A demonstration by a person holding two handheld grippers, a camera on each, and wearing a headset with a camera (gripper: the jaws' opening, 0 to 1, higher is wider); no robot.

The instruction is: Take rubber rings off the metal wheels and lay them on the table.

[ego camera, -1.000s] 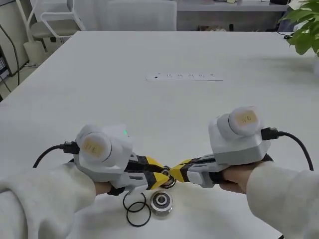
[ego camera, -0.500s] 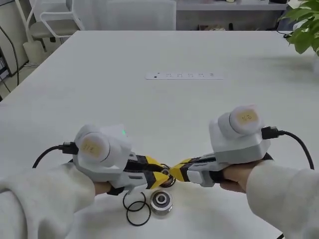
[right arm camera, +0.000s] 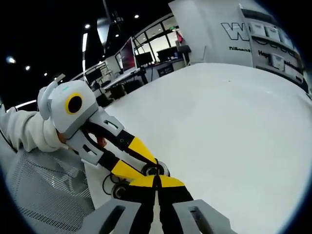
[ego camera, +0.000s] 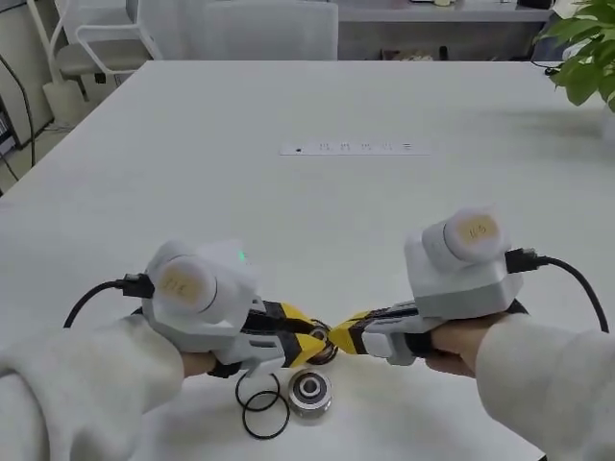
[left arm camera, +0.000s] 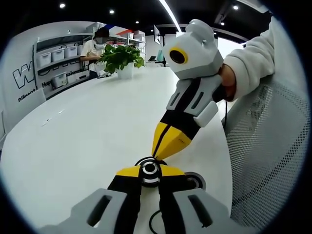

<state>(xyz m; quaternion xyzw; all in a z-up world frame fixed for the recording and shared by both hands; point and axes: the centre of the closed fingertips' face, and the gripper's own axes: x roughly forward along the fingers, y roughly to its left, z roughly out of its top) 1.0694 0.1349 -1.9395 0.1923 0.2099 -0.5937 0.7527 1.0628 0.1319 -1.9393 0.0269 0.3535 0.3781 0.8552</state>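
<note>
Rings (ego camera: 264, 403) of black rubber, two of them overlapping, lie loose at the near edge of the table (ego camera: 317, 221), with a spare metal wheel (ego camera: 310, 390) on its side just right of them. Slightly farther in, the left claw (ego camera: 309, 343) is clenched on a second wheel (left arm camera: 149, 169), gripped between its yellow tips. The right claw (ego camera: 333, 338) comes in from the right with its jaws pressed together, its point meeting the fitted ring (left arm camera: 141, 161) at that wheel's rim; whether it actually pinches the rubber cannot be told. White sleeves cover both arms. Farther along the table sits a flush socket strip (ego camera: 354, 148), then a leafy plant (ego camera: 584, 53) far right and white chairs (ego camera: 106, 38) far left.
</note>
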